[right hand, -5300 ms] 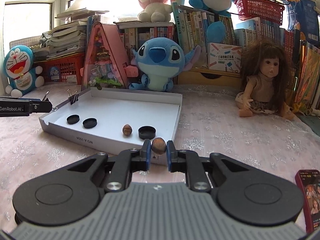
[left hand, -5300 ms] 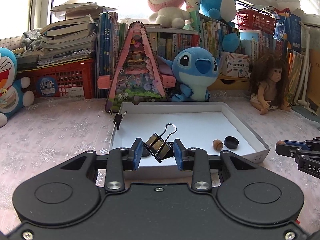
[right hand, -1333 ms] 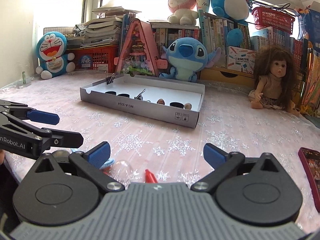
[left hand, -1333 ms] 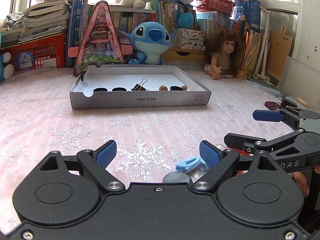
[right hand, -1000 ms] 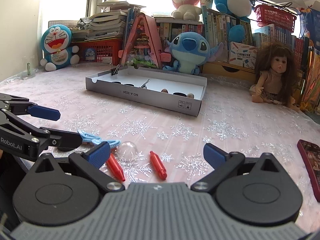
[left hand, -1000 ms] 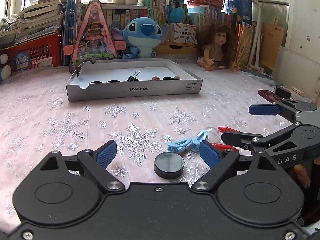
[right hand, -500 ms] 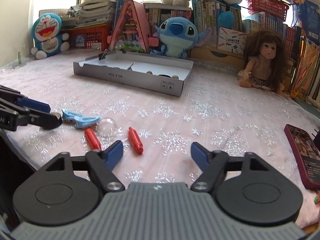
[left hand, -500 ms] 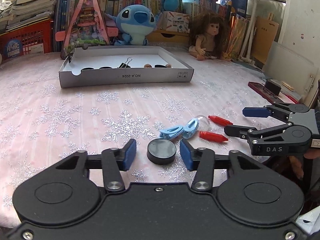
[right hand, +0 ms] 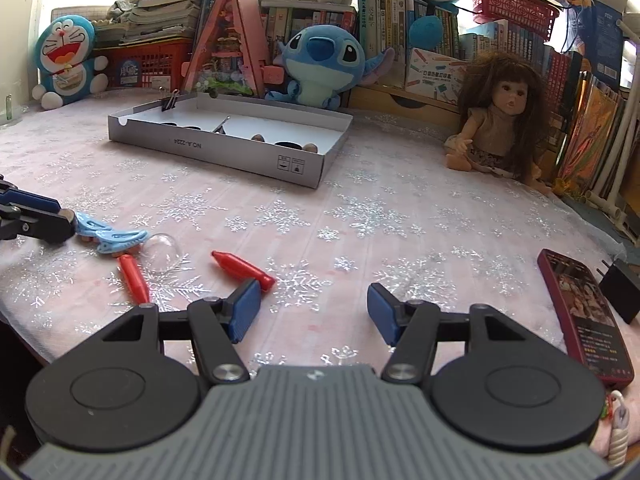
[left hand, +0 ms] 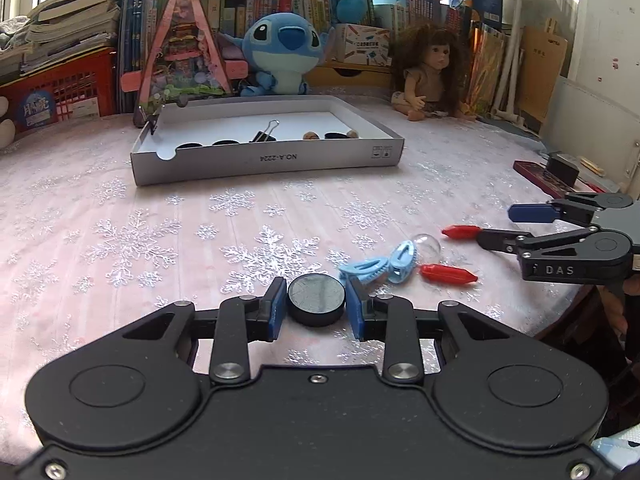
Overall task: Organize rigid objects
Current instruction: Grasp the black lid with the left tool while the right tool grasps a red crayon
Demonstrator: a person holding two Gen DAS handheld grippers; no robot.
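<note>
My left gripper [left hand: 316, 306] is shut on a black round cap [left hand: 316, 299] at the table's near edge. Beside it lie blue hair clips [left hand: 378, 267], a clear dome [left hand: 427, 245] and two red crayons [left hand: 449, 273]. My right gripper [right hand: 314, 310] is open and empty, its left finger next to a red crayon [right hand: 242, 267]. The other crayon [right hand: 133, 278], the dome [right hand: 162, 255] and the clips [right hand: 116, 239] lie to its left. The grey box [left hand: 264, 158] farther back holds black caps, a binder clip [left hand: 264, 132] and nuts.
A red phone [right hand: 582, 312] and a black charger [right hand: 622, 288] lie at the right. A doll [right hand: 498, 120], a Stitch plush [right hand: 320, 66], books and red baskets line the back. The table edge is close in front of both grippers.
My left gripper has closed on the black cap, after being open around it. My right gripper has narrowed slightly and moved nearer the red crayon.
</note>
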